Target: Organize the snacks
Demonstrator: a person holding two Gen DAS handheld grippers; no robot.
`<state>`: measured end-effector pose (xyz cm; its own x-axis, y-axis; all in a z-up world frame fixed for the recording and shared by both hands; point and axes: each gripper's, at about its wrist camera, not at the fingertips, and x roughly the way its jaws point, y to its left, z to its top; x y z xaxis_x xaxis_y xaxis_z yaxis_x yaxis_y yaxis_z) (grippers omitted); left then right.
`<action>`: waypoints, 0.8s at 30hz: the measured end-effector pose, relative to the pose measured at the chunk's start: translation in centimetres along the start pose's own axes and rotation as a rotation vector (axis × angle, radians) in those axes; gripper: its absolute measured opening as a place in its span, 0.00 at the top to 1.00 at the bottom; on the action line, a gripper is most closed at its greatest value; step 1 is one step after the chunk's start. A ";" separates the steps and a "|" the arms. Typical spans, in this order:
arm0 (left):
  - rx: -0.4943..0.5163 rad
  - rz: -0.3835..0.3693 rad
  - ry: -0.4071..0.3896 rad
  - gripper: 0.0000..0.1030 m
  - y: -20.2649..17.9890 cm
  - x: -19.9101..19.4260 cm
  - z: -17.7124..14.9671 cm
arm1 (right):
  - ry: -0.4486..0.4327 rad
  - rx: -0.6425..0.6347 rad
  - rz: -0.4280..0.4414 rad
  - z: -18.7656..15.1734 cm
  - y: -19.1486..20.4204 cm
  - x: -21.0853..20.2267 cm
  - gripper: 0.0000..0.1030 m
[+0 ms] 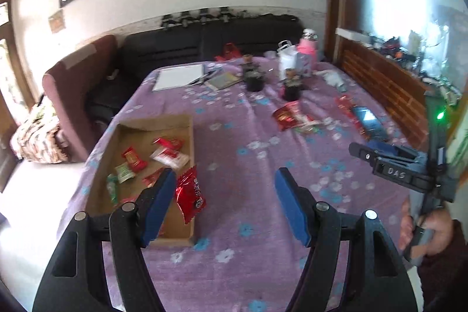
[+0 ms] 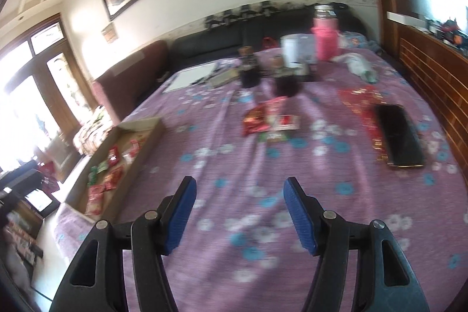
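Left tool point(image 1: 225, 206) and right tool point(image 2: 239, 212) agape.

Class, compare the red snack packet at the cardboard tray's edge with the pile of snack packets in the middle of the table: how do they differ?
The red packet is single and leans on the tray rim; the pile holds several, flat on the cloth. The pile mixes red, white and green. Both remain outside the tray's floor.

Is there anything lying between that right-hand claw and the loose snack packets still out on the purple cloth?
Nothing visible. Only bare purple flowered tablecloth lies between the open right gripper and the red and white snack packets.
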<state>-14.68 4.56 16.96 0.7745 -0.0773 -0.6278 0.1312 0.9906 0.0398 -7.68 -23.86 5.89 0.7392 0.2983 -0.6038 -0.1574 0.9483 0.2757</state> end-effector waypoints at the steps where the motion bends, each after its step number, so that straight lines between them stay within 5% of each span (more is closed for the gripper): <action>1: -0.001 -0.022 0.002 0.33 -0.1 0.1 0.7 | 0.001 0.012 -0.012 0.1 -1.0 0.0 0.38; 8: -0.065 -0.138 0.061 0.33 -0.1 4.0 5.3 | 0.033 0.103 -0.074 1.8 -7.3 1.7 0.38; 13: -0.074 -0.153 0.128 0.33 -0.8 9.5 7.1 | 0.039 0.153 -0.095 4.1 -9.7 4.5 0.38; 24: -0.138 -0.188 0.249 0.33 -0.5 17.5 6.2 | 0.167 0.092 -0.008 11.0 -6.0 18.2 0.38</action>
<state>2.63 2.02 10.78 0.5675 -0.2470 -0.7855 0.1594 0.9689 -0.1895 13.97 -25.30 1.47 0.6201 0.3118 -0.7199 -0.0857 0.9391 0.3329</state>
